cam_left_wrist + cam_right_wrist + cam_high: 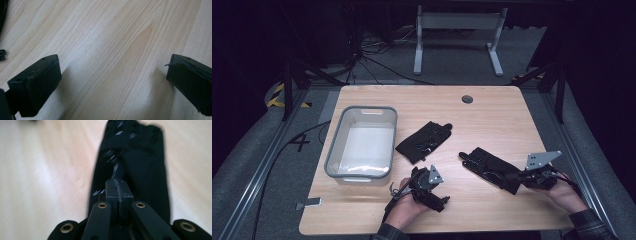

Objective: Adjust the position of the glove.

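Pale wood grain covers the worktop I am working over, the biggest thing in front of me. On its left half sits a grey plastic bin, long side running away from me, and I see nothing inside it.

Next in size are two black gloves. The far glove lies near the middle of the worktop, just beside the bin's right wall and apart from both claws. The near glove lies stretched out to the right of centre, its fingers pointing up and left in the high view and its cuff end at my right claw.

From the right gripper view, the right claw has its jaws pressed together, and the near glove runs straight ahead from their tips, blurred, with small pale marks on the fabric. The cuff cloth seems to be pinched between the pads, though the tips hide the exact bite.

My left claw sits close to the front edge, below the far glove and well left of the near one. In the left gripper view the left claw stands wide apart over bare wood, with nothing between its pads.
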The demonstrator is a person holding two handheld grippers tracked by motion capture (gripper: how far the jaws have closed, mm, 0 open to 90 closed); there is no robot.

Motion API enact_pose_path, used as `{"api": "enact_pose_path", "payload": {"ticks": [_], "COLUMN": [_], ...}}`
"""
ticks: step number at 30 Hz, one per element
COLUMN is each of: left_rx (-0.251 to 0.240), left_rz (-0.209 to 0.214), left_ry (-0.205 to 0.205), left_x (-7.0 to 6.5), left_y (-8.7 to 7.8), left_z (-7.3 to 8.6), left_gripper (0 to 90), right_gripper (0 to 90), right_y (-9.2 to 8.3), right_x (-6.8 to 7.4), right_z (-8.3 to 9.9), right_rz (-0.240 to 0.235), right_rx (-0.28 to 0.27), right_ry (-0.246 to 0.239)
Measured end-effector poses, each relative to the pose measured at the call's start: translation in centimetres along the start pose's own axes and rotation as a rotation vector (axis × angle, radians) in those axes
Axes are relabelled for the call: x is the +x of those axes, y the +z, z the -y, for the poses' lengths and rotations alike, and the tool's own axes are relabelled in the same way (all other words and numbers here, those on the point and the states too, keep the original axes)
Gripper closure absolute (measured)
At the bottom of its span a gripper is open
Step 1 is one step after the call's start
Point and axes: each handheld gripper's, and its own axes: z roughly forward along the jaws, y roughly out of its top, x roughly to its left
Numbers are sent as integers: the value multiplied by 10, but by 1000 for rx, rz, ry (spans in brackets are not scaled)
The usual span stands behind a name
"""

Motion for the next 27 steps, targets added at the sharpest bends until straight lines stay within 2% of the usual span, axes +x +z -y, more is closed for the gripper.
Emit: {"api": "enact_pose_path", "payload": {"ticks": [6,16,22,27], "left_rx": [-1,-1,0,0], "left_rz": [1,1,1,1], "left_ry": [5,5,4,5], "left_x": [1,1,0,1], "left_y": [0,0,0,0], "left_z": [0,0,0,0], "left_gripper": [0,0,0,0], "right_gripper": [900,900,900,900], "right_y": [13,40,64,71], "right_x": [-24,-51,-62,-64], "right_z": [-21,-47,-54,-50], "right_rz": [18,36,40,46], "right_rx": [-27,-40,1,31], "right_ry": [4,15,21,20]}}
